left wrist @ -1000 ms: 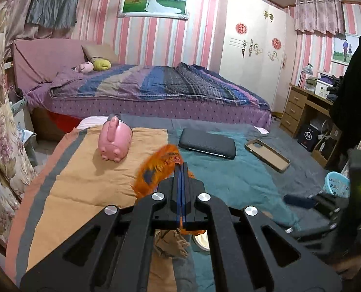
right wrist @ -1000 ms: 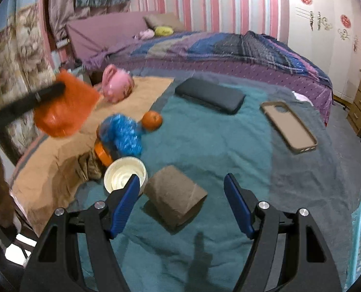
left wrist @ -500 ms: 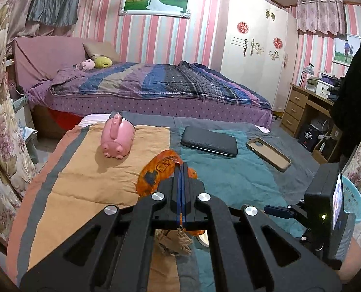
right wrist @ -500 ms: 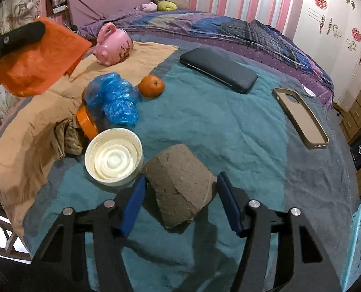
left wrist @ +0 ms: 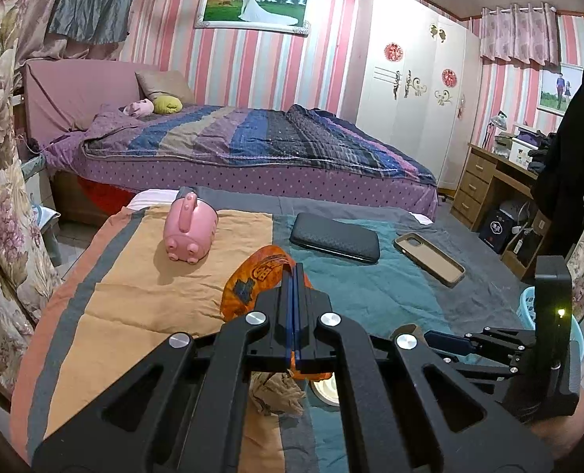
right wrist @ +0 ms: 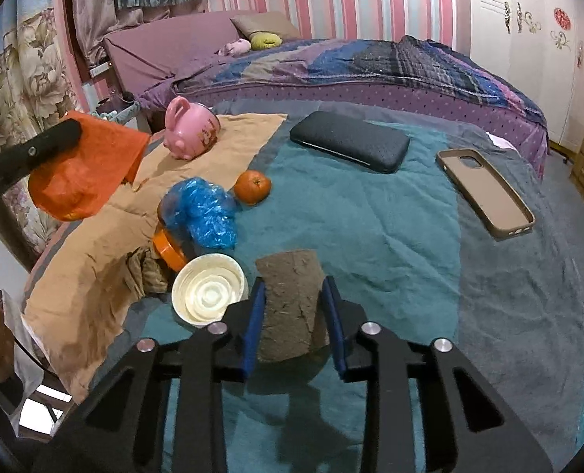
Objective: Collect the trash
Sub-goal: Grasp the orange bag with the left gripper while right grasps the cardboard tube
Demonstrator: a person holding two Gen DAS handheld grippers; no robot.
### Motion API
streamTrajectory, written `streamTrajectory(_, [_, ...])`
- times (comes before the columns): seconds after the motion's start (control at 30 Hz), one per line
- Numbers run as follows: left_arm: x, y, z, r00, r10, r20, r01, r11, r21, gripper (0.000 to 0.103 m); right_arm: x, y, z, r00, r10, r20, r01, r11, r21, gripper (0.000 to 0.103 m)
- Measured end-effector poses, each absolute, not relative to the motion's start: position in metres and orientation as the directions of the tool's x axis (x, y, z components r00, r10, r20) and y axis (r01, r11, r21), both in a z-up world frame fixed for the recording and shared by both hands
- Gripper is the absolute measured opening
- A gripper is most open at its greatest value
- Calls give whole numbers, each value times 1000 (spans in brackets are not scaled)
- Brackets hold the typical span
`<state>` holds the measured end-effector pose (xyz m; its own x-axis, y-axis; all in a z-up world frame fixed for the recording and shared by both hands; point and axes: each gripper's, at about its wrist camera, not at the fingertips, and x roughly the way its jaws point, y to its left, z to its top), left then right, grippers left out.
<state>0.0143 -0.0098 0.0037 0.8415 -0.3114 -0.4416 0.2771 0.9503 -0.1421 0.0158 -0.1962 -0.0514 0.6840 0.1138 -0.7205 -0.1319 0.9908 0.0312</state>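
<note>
The flattened brown cardboard roll (right wrist: pixel 290 303) is already sandwiched lengthwise by the right hand-held gripper (right wrist: pixel 293 311), jaws just closing onto its sides, with the left hand-held gripper (left wrist: pixel 294 315) clamped on the orange plastic wrapper (left wrist: pixel 252 280) off to the side.

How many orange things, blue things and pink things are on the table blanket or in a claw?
Orange: 3 (bag, fruit, lid)
Blue: 1 (wad)
Pink: 1 (pig)
Total: 5

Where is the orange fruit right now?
In the right wrist view the orange sits on the teal cloth left of centre, just right of the crumpled blue plastic bag and below the pink piggy bank.
</note>
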Motion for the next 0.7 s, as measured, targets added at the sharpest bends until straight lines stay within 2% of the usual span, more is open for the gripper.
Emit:
streamTrajectory(0.13, [15,-8,4,839,-309,-448,273,951,-145,0,18,-197,-55,680,60,-731,-118,993,-28,30])
streamTrajectory(0.17, [15,-8,5,839,-309,-448,272,951,-147,0,18,-196,-56,681,30,-731,-107,993,-59,35])
streamTrajectory(0.2, [15,-7,5,839,-310,-447,272,951,-149,0,18,-195,-57,680,20,-733,-105,992,-71,49])
streamTrajectory(0.23, [15,-7,6,840,-309,-446,270,951,-150,0,19,-194,-59,679,15,-734,-107,991,-79,54])
streamTrajectory(0.4, [16,-9,5,834,-310,-457,273,951,-147,0,22,-190,-64,672,3,-741,-127,986,-112,61])
streamTrajectory(0.6, [16,-10,4,831,-307,-463,270,952,-146,0,35,-189,-74,657,31,-754,-127,989,-70,59])
streamTrajectory(0.63, [17,-10,3,831,-308,-464,271,952,-146,0,36,-191,-74,652,52,-756,-133,990,-47,55])
streamTrajectory(0.67, [18,-10,3,830,-308,-464,272,951,-145,0,36,-191,-74,649,62,-758,-134,990,-34,39])
streamTrajectory(0.7, [18,-11,3,830,-309,-464,273,951,-144,0,35,-191,-73,650,73,-756,-131,991,-17,39])
